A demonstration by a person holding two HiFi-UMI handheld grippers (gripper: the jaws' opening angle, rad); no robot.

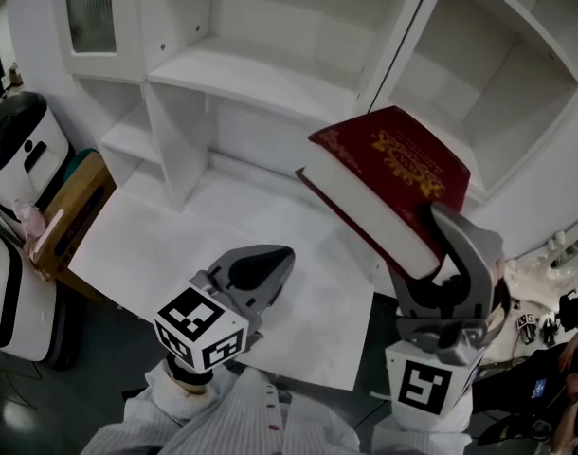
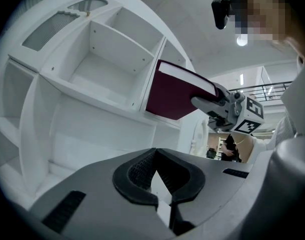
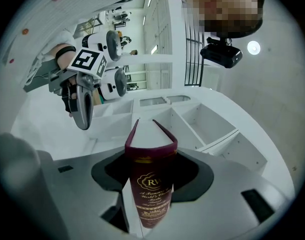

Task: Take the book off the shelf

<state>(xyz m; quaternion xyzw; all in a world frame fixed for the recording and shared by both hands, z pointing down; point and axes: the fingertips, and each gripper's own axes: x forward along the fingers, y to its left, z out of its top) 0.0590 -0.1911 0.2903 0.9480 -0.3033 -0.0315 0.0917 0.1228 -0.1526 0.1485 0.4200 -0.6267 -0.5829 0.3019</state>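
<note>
A maroon book [image 1: 393,164] (spine lettered "RW") is clamped between the fingers of the right gripper [image 1: 431,254]; those of the left gripper [image 1: 267,265] are held together.

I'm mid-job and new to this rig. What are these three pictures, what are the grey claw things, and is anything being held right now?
No robot here: a person holds a two-jaw gripper in each hand. The head view looks down from a camera on the person's head; the two gripper views each look along one gripper's jaws. The right gripper is clamped on a dark red book, holding it in the air in front of the white shelf unit. The left gripper has its jaws together with nothing in them, above the white tabletop.
</note>
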